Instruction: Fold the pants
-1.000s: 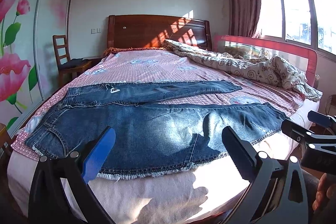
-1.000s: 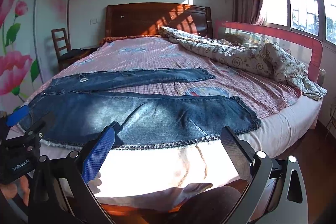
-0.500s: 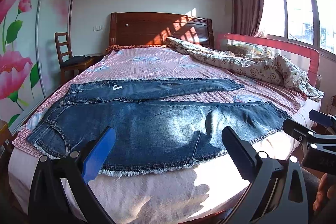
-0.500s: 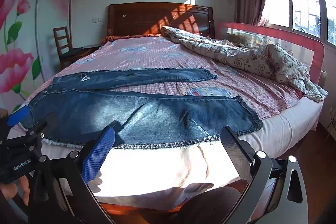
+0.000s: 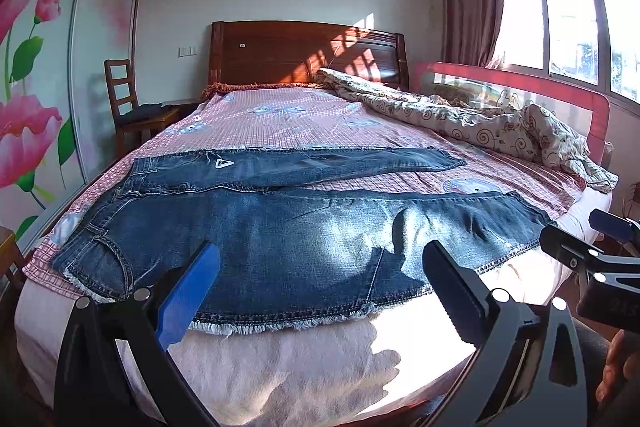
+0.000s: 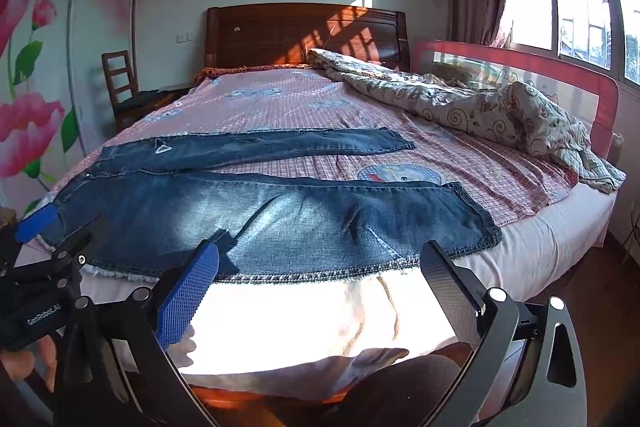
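Note:
Blue denim pants (image 5: 304, 235) lie flat across the foot of the bed, waist at the left, both legs running right; they also show in the right wrist view (image 6: 280, 219). The far leg (image 5: 320, 165) lies apart from the near leg. My left gripper (image 5: 320, 267) is open and empty, held above the near edge of the pants by the waist end. My right gripper (image 6: 320, 267) is open and empty, above the near hem edge toward the leg ends. Each gripper shows in the other's view, the right (image 5: 592, 259) and the left (image 6: 44, 259).
The bed (image 5: 304, 367) has a pink checked sheet (image 5: 288, 119) and a white mattress edge. A crumpled patterned quilt (image 5: 480, 119) lies at the right by a red bed rail (image 5: 516, 83). A wooden chair (image 5: 132, 103) stands at the left, near a floral wardrobe.
Both grippers have moved slightly nearer and higher over the bed. The pants have not moved and both grippers stay open.

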Demonstrator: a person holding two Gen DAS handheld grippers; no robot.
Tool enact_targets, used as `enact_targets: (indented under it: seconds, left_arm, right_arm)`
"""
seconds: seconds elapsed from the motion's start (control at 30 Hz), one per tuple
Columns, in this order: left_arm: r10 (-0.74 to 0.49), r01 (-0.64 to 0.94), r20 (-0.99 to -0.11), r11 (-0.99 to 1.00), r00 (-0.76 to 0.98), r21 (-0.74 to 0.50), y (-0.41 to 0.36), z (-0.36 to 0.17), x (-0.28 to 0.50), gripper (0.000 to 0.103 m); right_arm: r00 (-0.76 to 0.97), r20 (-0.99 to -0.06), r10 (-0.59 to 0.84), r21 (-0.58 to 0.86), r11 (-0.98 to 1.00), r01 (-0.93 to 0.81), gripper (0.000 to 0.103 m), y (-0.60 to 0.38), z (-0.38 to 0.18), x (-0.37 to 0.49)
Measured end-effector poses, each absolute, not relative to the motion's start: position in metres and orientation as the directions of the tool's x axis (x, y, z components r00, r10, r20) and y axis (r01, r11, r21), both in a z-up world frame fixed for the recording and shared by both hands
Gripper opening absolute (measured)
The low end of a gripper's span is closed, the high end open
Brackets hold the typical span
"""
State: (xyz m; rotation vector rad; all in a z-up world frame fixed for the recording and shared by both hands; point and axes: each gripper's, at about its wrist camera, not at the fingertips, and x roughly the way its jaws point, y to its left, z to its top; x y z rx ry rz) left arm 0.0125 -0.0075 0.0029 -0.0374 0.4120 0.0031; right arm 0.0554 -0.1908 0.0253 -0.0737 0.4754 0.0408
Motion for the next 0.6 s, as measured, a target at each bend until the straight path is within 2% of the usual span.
enact_targets:
  seconds: [0.6]
  left_arm:
    - [0.008,-0.018,-0.421,1.000,0.907,-0.021,-0.0066,-0.0007,0.0155,0.101]
  right_arm:
    - [0.883,-0.468,0.026,-0.059,0.996,-0.060,0.100,-0.1886,0.0248,0.0558]
